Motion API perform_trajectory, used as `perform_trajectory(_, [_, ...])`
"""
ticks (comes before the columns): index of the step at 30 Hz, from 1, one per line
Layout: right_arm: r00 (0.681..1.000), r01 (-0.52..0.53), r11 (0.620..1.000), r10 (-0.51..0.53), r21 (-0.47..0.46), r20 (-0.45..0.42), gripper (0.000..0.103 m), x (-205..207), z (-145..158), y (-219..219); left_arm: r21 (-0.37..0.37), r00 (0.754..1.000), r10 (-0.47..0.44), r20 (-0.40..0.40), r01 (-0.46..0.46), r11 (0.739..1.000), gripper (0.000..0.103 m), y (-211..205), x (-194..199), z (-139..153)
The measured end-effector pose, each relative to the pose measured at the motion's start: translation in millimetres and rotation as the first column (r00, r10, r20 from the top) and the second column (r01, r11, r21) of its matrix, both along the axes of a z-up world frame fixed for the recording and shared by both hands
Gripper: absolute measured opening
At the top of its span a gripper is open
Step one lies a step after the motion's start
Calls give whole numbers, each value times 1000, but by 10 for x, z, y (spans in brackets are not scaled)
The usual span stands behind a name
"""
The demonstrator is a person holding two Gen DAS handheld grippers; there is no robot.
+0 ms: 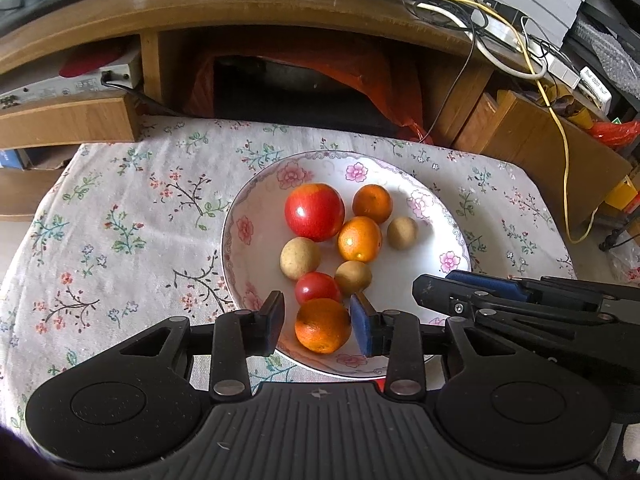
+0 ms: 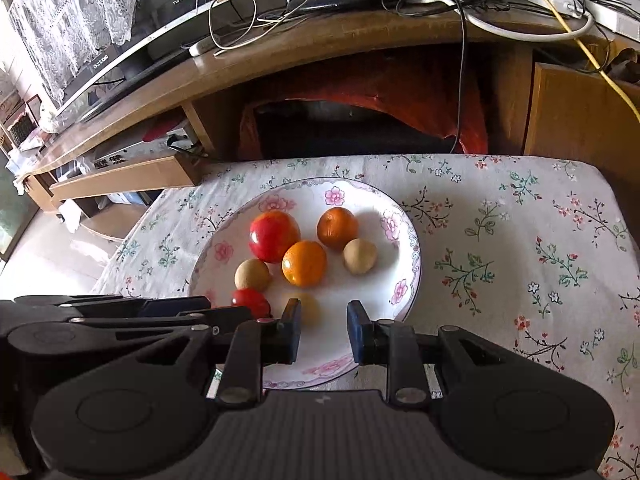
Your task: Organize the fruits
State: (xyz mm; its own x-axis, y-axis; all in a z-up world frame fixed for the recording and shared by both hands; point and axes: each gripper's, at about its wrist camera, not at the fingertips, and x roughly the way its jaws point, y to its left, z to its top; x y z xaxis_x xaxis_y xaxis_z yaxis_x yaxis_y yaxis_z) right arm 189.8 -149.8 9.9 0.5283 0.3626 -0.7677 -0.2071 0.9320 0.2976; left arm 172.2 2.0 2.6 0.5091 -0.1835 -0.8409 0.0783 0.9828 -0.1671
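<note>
A white floral plate [image 1: 256, 216] [image 2: 404, 280] on the flowered cloth holds several fruits: a big red apple [image 1: 314, 212] [image 2: 273, 236], oranges [image 1: 359, 238] [image 2: 304, 263], tan round fruits [image 1: 300, 258] [image 2: 360, 256] and a small red fruit [image 1: 317, 287] [image 2: 250, 300]. My left gripper [image 1: 317, 326] is open with its pads on either side of a near orange [image 1: 322, 325], a gap on the left side. My right gripper [image 2: 323, 332] is open and empty over the plate's near part; a tan fruit [image 2: 308, 306] shows just past its left pad. It also shows in the left wrist view [image 1: 460, 292].
The flowered cloth [image 1: 120, 240] [image 2: 520, 264] covers a small table. Behind it stands a wooden TV cabinet [image 1: 280, 12] with cables, a power strip [image 2: 568, 4] and an orange bag [image 2: 380, 92] in its opening. The left gripper's body [image 2: 100, 320] lies at the right view's left.
</note>
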Motion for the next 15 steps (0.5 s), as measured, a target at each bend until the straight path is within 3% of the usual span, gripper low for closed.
perform_trajectory(15, [1000,11,1000,-11,3,14,26,-197,119,-3,3,1000,-12,26,12,1000,50,8,-178,97])
